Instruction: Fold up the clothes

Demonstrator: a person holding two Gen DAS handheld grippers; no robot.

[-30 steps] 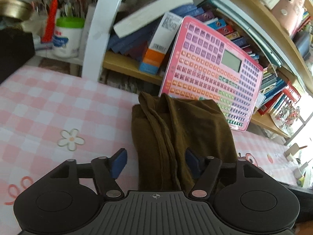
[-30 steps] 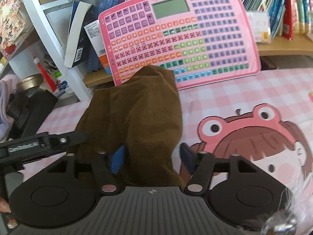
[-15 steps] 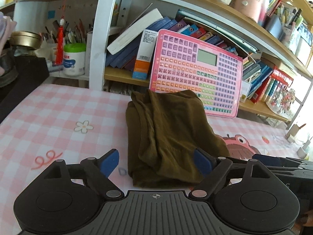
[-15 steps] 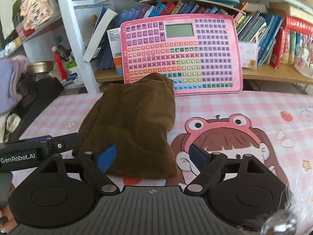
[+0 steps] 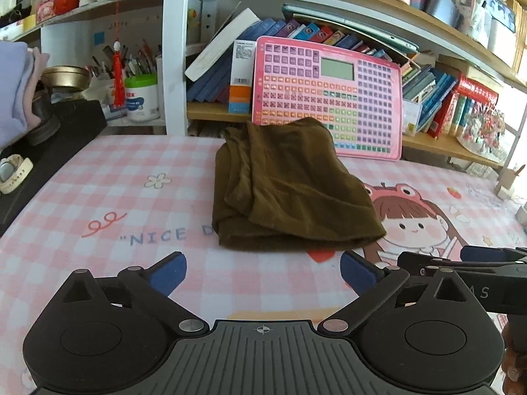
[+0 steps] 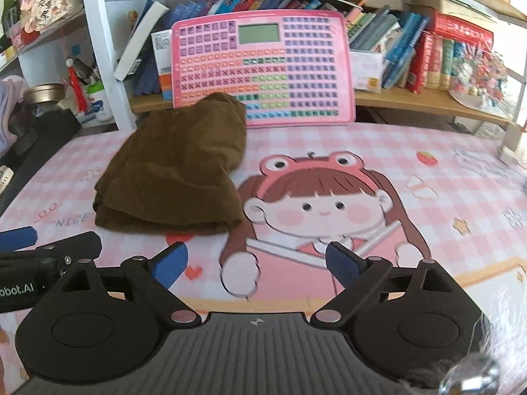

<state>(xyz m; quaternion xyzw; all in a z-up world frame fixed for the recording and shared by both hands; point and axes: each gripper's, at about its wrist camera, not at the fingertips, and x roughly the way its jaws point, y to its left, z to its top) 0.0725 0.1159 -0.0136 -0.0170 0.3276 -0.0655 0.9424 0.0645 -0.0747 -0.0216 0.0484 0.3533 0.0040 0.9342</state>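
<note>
the left gripper (image 5: 262, 273) hovers above a pink-and-white checked table mat printed with a cartoon girl in a frog hat (image 5: 108, 177), its blue-padded fingers (image 5: 166, 271) spread wide with nothing between them. ahead of it, apart from the fingertips, lies the dark brown folded cloth garment (image 5: 286, 194), a compact bundle with layered edges showing along its left side and its near edge resting flat on the mat. the right gripper (image 6: 257, 263) hangs over the printed girl, its own blue pads (image 6: 342, 265) also held wide apart and empty; from here the brown garment (image 6: 174, 171) sits ahead and to the left, clear of the fingers. the far end of the garment touches or overlaps the lower edge of a pink plastic learning board covered in small coloured keys with a grey screen (image 5: 329, 98), which leans upright against a wooden shelf of books (image 6: 411, 52) beyond both tools. in the left wrist view the other gripper's black body and a blue pad show at the right edge, just beside this one. far to the left of the left gripper stand a white tub with a green lid (image 5: 141, 97) and a red tassel (image 5: 117, 75), behind a white shelf post (image 5: 176, 49).
</note>
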